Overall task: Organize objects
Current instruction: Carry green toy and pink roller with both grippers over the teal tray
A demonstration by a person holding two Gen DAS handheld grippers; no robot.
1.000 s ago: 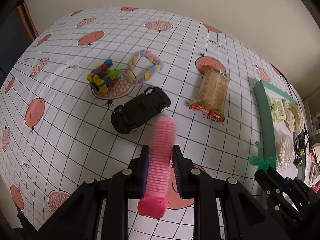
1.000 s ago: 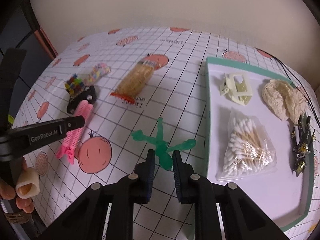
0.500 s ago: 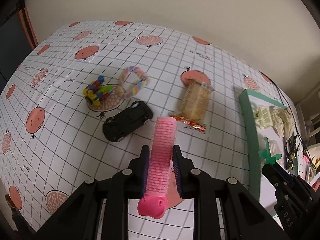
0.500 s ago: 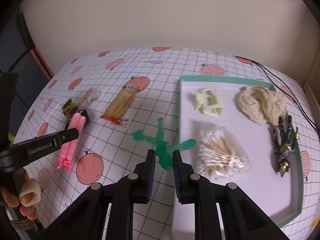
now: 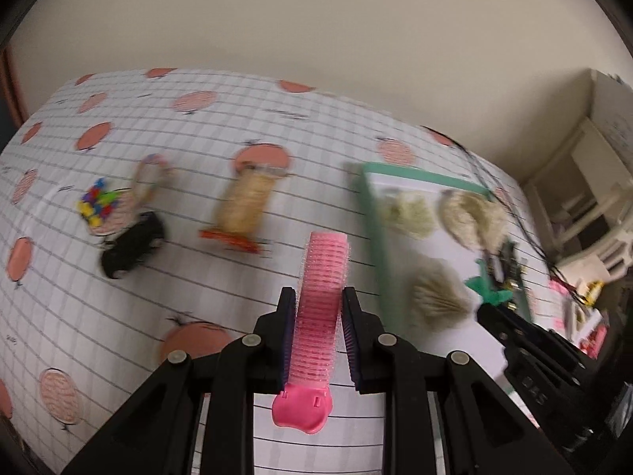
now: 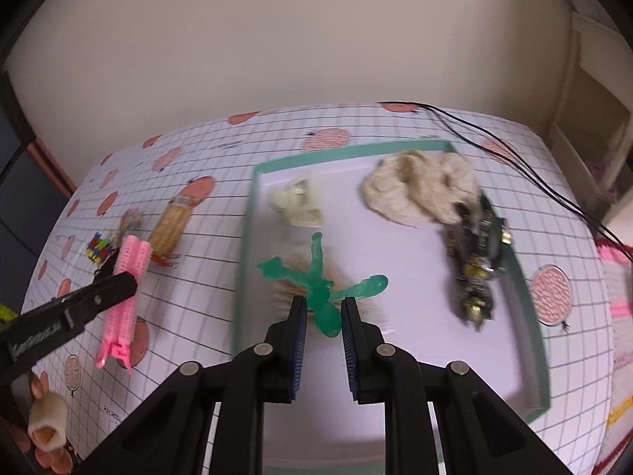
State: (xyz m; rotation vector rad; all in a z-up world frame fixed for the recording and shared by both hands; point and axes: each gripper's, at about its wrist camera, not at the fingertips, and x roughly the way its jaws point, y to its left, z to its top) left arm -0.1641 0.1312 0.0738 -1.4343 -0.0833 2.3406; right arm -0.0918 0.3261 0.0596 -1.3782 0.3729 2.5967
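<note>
The desk [image 6: 395, 126] wears a white grid cloth with pink fruit prints. On its left part lie a black toy car [image 5: 132, 245], a colourful block toy [image 5: 97, 202], a pastel loop [image 5: 152, 166] and a packet [image 5: 245, 206]. A green-rimmed tray [image 6: 530, 304] sits at right.

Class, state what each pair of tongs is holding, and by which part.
Left tongs: pink hair roller, gripped mid-body. Right tongs: green toy figure, gripped at its lower end.
</note>
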